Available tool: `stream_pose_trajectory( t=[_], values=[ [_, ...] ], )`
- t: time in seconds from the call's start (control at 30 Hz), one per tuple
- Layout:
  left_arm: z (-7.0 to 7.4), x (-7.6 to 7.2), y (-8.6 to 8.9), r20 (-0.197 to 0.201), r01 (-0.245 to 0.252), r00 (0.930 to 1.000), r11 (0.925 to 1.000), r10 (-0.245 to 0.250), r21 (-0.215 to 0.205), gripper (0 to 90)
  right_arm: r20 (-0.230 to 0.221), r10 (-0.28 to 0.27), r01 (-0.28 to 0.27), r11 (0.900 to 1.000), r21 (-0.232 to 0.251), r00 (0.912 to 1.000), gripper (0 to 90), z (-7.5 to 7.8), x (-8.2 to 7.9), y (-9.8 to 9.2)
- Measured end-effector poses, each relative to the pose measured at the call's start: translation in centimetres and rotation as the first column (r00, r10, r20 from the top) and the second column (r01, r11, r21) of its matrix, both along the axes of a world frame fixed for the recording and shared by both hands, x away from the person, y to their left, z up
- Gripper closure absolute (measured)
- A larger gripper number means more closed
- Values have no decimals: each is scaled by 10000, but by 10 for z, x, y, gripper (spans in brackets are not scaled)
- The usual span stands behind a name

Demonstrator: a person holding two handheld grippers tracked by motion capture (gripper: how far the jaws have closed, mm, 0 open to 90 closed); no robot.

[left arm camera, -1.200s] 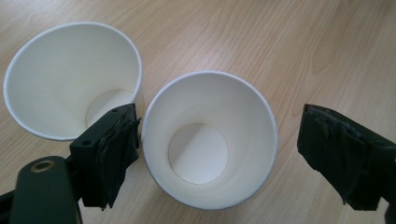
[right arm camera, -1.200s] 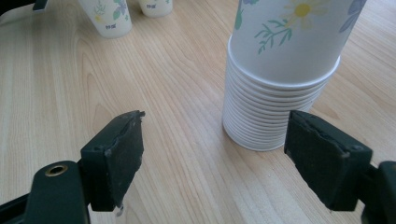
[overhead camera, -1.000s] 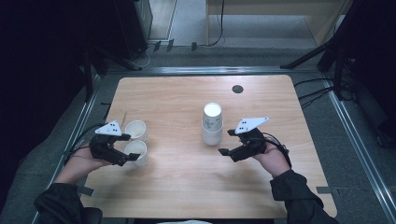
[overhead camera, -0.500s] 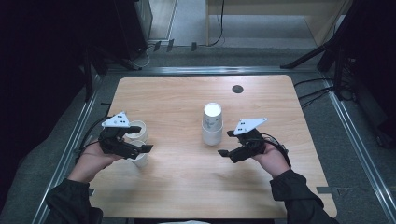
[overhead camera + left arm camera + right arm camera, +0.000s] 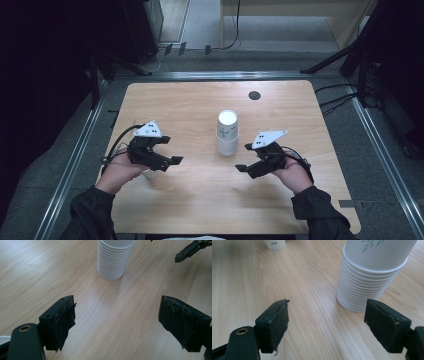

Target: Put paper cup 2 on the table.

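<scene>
With both pairs of jaws standing apart and holding nothing, the person is sitting between steps of what looks like dealing cups off the tall stack of white ribbed paper cups [image 5: 227, 134], which is standing upside down at the middle of the pale wooden table [image 5: 200, 100]. The left gripper [image 5: 170, 156] is hanging above a single white paper cup [image 5: 150, 174] near the table's left edge, its jaws having just been closing slightly with nothing between them, and is pointing towards the stack. The right gripper [image 5: 242, 158] is hovering just beside the stack, released. Next, I judge, one gripper needs to steady the stack while the other pinches the top cup's wall.
</scene>
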State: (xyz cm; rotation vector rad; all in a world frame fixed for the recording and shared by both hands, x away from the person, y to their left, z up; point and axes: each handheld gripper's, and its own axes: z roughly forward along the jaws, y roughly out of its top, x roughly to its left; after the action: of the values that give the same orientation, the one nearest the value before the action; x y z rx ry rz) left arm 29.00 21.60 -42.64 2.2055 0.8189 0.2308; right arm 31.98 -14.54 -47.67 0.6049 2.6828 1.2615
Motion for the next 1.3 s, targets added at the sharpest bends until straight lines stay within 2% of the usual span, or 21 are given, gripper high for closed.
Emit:
stream_pose_trajectory(
  t=[0.17, 0.3, 0.53, 0.73, 0.87, 1.0, 1.23, 1.3],
  values=[
    [-8, 5, -12, -121, -87, 9999, 10000, 88, 42, 141, 4, -95, 95, 9999, -95, 10000, 198, -2, -4, -4],
    [-13, 7, -26, -72, 173, 9998, 9996, -172, 205, 141, -25, -175, 175, 9997, -161, 9998, 198, -3, -7, -7],
    [-23, 8, -54, 411, 133, 9990, 9970, -165, 766, 140, -62, -232, 230, 9992, -318, 9997, 198, -5, -13, -12],
    [-31, 6, -69, 169, 186, 9997, 9996, -190, 212, 141, -1, -108, 108, 9992, -380, 9999, 198, -7, -16, -12],
    [-38, 1, -80, 170, 249, 9995, 9996, -251, 126, 140, -89, -48, 44, 9991, -410, 9999, 198, -9, -17, -10],
    [-44, -2, -88, 232, 333, 9992, 9990, -340, 292, 140, -99, 144, -150, 9981, -592, 9998, 198, -10, -19, -8],
    [-55, -3, -97, 333, -34, 9994, 9974, 10, 713, 140, -182, 325, -338, 9967, -737, 9993, 198, -13, -19, -5],
    [-58, -3, -98, 337, 20, 9994, 9961, -50, 885, 140, -191, 384, -398, 9962, -778, 9991, 198, -13, -19, -4]
  ],
)
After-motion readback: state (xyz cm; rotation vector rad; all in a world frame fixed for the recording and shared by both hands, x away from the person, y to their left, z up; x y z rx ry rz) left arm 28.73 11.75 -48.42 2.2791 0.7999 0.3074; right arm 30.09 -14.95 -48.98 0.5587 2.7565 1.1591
